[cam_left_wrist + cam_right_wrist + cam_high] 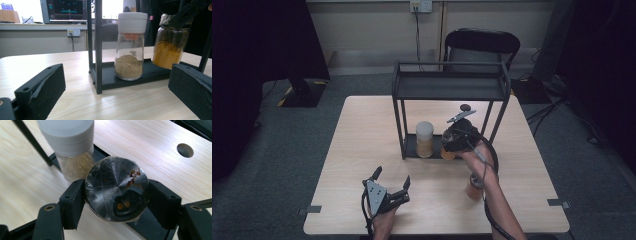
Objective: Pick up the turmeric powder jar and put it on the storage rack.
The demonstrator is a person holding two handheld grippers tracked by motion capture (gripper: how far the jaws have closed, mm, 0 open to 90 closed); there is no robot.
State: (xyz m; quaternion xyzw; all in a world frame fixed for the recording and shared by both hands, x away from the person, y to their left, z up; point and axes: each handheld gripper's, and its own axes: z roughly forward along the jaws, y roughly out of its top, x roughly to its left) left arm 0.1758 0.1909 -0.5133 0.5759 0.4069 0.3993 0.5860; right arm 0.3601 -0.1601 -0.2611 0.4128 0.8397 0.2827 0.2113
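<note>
High view: right gripper (452,142) holds the orange jar (448,151) at the rack (449,80)'s bottom shelf, beside the white-capped jar (424,139). Left gripper view: left gripper (112,100) idles with jaws spread, empty. Right gripper view: jaws pinch the jar's black lid (117,188). Glass, probably slick and breakable, so gripping the lid seems smart.

Looking like an office or lab room: grey carpet (312,150) is covering the floor, a monitor (67,10) is glowing on a desk by the wall, a wall socket (421,6) is feeding a cable, and a black chair (482,42) is sitting behind the wooden table (362,150).
</note>
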